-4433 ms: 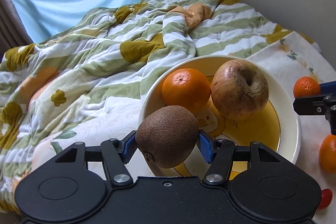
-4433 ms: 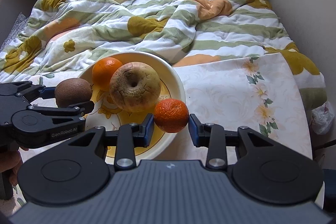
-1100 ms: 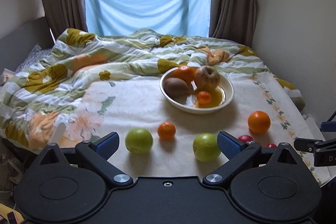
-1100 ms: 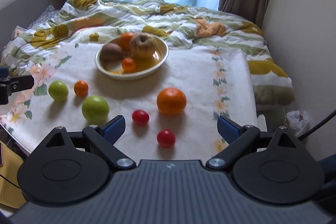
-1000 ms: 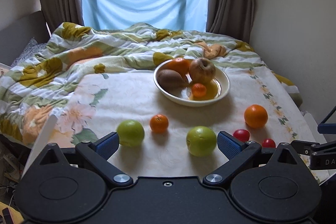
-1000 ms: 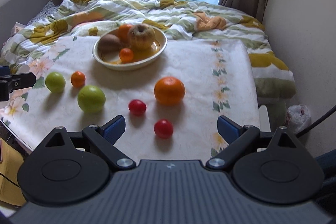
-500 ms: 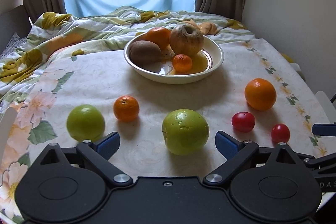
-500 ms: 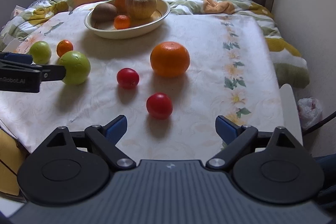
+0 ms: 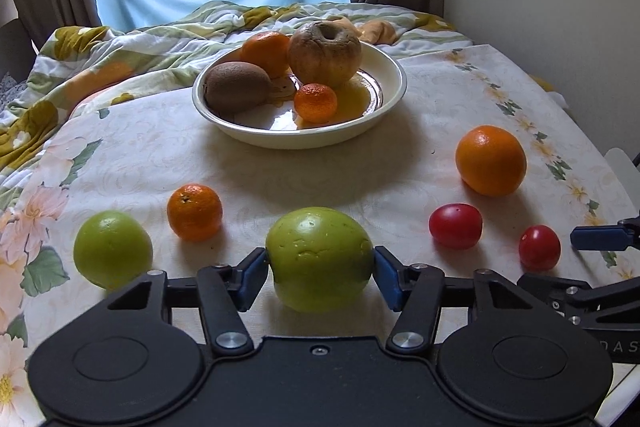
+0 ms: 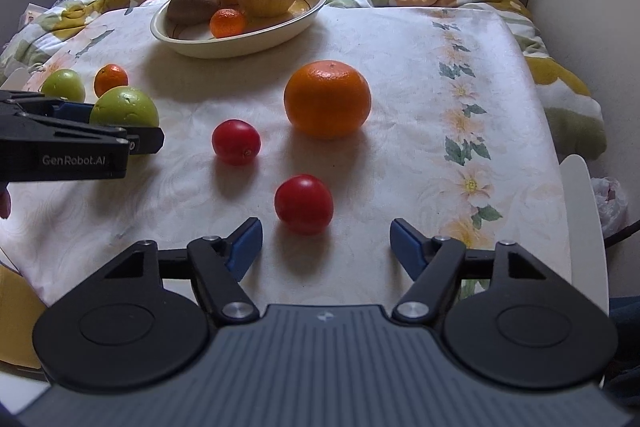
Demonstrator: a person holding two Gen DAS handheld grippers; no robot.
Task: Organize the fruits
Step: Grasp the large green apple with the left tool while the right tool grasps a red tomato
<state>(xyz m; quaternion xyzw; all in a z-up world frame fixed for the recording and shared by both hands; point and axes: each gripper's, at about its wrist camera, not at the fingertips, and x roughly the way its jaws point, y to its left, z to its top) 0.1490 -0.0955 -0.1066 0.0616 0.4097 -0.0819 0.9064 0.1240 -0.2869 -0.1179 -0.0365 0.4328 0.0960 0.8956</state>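
Observation:
My left gripper is shut on a large green apple that rests on the tablecloth; the apple also shows in the right wrist view. My right gripper is open, its blue pads on either side of and just short of a red tomato. A cream bowl at the back holds a kiwi, an orange, a brown apple and a small mandarin.
On the cloth lie a smaller green apple, a mandarin, a big orange and a second tomato. A rumpled striped quilt lies behind the bowl. A wall stands close on the right.
Both grippers moved forward and down to the table. My left gripper closed on the large green apple. My right gripper narrowed a little around the near tomato.

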